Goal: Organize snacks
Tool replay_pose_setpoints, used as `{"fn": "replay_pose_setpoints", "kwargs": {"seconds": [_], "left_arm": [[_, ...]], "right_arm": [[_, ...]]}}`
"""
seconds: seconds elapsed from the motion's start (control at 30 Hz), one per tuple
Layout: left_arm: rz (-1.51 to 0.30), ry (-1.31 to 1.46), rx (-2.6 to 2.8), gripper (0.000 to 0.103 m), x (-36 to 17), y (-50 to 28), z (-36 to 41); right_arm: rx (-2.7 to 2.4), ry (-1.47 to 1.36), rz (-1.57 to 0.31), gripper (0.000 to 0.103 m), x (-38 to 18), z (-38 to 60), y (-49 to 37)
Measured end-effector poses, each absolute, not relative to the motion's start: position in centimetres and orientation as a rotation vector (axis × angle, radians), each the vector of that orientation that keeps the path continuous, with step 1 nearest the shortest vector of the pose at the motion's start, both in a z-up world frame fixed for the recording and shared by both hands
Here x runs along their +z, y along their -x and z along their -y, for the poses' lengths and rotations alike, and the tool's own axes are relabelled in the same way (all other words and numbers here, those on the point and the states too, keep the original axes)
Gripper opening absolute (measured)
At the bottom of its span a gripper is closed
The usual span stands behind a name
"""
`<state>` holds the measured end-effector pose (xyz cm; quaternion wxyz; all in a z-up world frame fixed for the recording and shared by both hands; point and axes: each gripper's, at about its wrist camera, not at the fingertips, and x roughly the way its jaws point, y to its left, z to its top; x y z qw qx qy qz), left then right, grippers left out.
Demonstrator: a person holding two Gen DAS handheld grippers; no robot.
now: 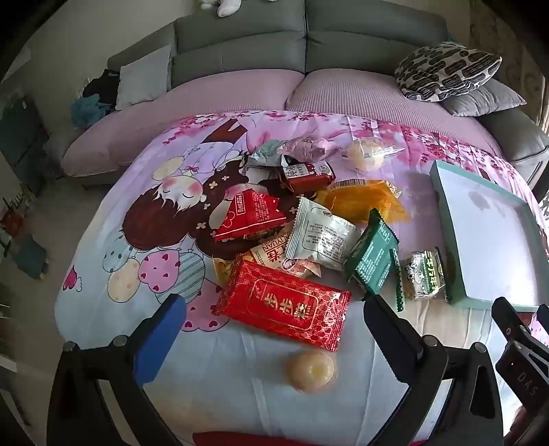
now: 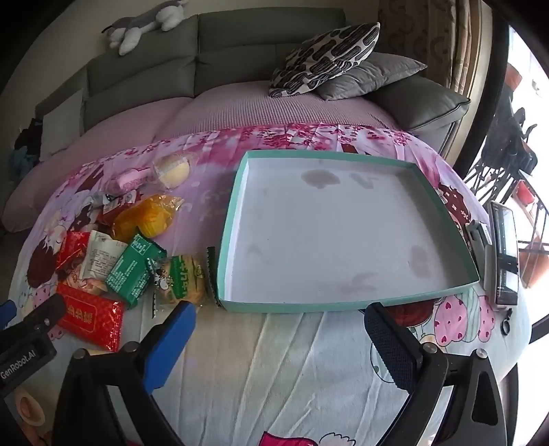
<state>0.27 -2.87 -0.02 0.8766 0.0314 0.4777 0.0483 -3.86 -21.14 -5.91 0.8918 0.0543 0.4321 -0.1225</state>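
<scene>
Several wrapped snacks lie heaped on a cartoon-print cloth [image 1: 113,192]: a big red packet [image 1: 284,305], a white packet [image 1: 320,238], a green packet [image 1: 374,262], an orange one [image 1: 363,200] and a round pale cake [image 1: 312,370]. My left gripper [image 1: 274,329] hangs open just above the red packet and the round cake, holding nothing. A shallow teal box [image 2: 343,223] with a white inside sits empty to the right of the heap. My right gripper [image 2: 279,339] stands open in front of the box's near rim, nothing between its fingers. The green packet [image 2: 133,271] and a green-labelled cake [image 2: 182,278] lie left of the box.
A grey sofa [image 1: 240,44] with a patterned cushion [image 2: 326,55] and a grey cushion [image 2: 370,79] stands behind the table. A phone [image 2: 506,254] on a stand rests at the table's right edge. A plush toy [image 2: 144,24] lies on the sofa back.
</scene>
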Motion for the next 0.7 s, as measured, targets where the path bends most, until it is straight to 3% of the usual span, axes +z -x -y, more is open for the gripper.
{"fn": "replay_pose_setpoints", "kwargs": {"seconds": [0.7], "left_arm": [[-1.016,-0.052,0.107,0.103,-0.44,-0.47,2.78]], "right_arm": [[-0.249,-0.111,-0.904,0.100,-5.72,21.36,3.85]]}}
